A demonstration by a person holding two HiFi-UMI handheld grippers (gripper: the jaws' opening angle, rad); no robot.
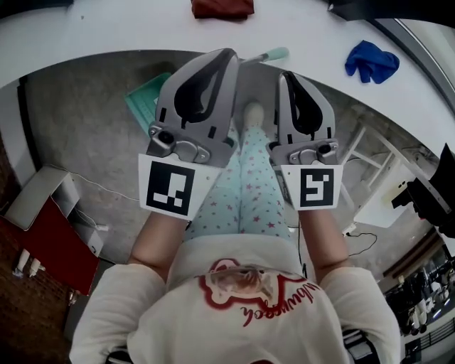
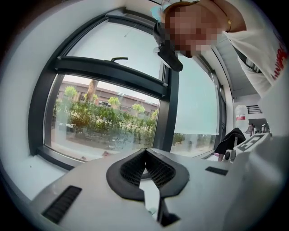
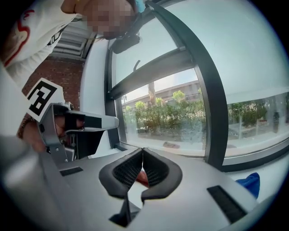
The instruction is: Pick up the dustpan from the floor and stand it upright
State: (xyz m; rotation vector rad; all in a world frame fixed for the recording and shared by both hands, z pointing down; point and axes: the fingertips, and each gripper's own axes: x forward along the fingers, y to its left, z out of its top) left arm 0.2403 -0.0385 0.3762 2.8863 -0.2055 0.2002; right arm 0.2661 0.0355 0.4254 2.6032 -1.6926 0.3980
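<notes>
A teal dustpan [image 1: 144,99] lies on the grey floor ahead of the person's feet. Its pale handle [image 1: 269,55] pokes out to the right, and most of the pan is hidden behind my left gripper. Both grippers are held side by side above the person's legs, well above the pan. My left gripper [image 1: 229,55] [image 2: 145,151] has its jaws closed tip to tip with nothing between them. My right gripper [image 1: 286,75] [image 3: 142,150] is likewise shut and empty. Both gripper views look towards a window, not the floor.
A white ledge [image 1: 106,35] curves along the far side under the window [image 2: 104,113]. On it lie a red cloth [image 1: 222,7] and a blue cloth [image 1: 371,60] [image 3: 249,182]. A red box [image 1: 50,249] stands left, a white frame [image 1: 377,185] right.
</notes>
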